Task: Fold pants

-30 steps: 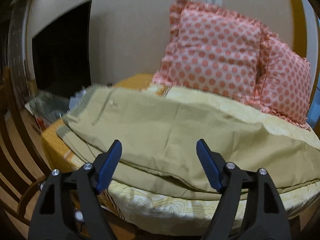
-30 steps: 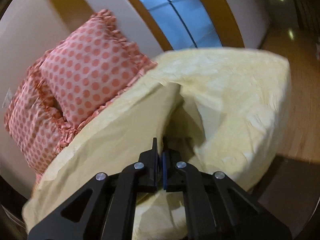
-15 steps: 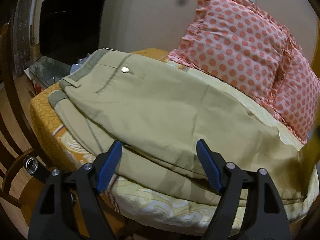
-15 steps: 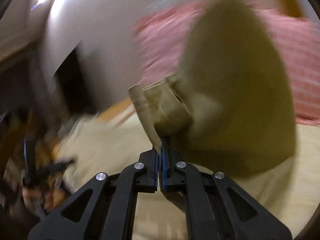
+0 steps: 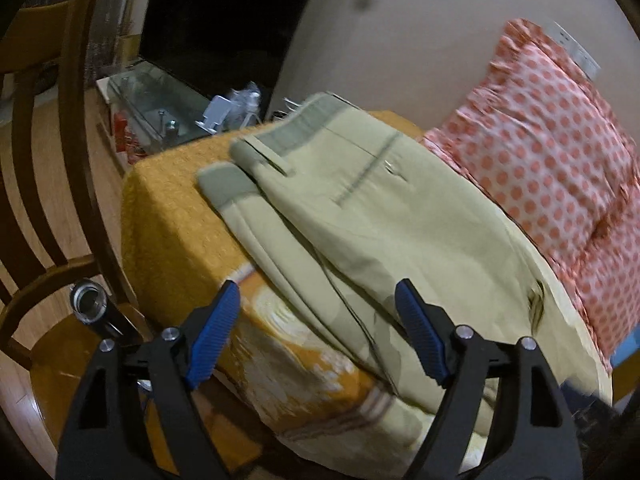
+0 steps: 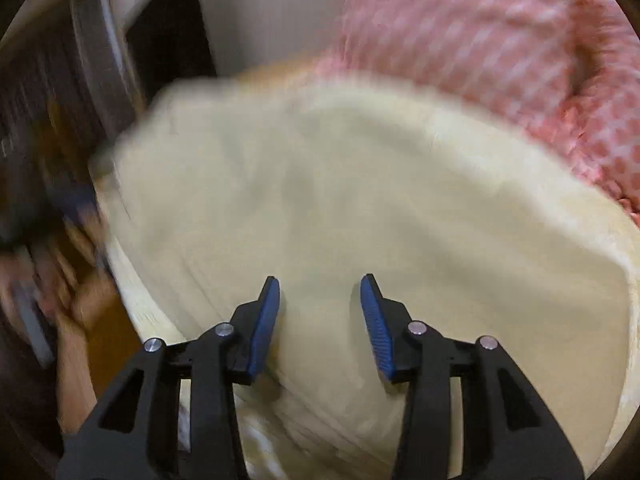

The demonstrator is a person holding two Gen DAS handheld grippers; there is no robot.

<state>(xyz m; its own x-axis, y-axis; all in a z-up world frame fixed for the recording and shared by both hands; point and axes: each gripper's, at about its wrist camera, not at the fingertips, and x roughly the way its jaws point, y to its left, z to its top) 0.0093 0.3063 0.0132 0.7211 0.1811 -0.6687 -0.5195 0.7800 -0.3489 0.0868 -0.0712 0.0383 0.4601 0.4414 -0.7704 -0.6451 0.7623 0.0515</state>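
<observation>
Pants [image 5: 372, 216] in khaki lie folded lengthwise on a surface draped in an orange-and-cream patterned cover [image 5: 176, 216], with the waistband [image 5: 280, 136] toward the far left corner and the legs running toward the near right. A belt loop and a pocket slit show on the upper layer, and a second layer of the waistband peeks out beneath it on the left. The left tool [image 5: 316, 328] hovers in front of the near edge of the fabric, its blue-padded fingers spread wide apart and holding nothing. The right tool [image 6: 320, 316] hangs over the pale cloth of the pants [image 6: 340, 200], its fingers also parted and empty, though that view is blurred by motion. Two pink polka-dot pillows [image 5: 552, 152] rest against the wall just behind the pants. A wooden chair [image 5: 60, 168] stands to the left, and a glass-topped stand [image 5: 160, 100] with small clutter sits beyond the corner of the cover.
</observation>
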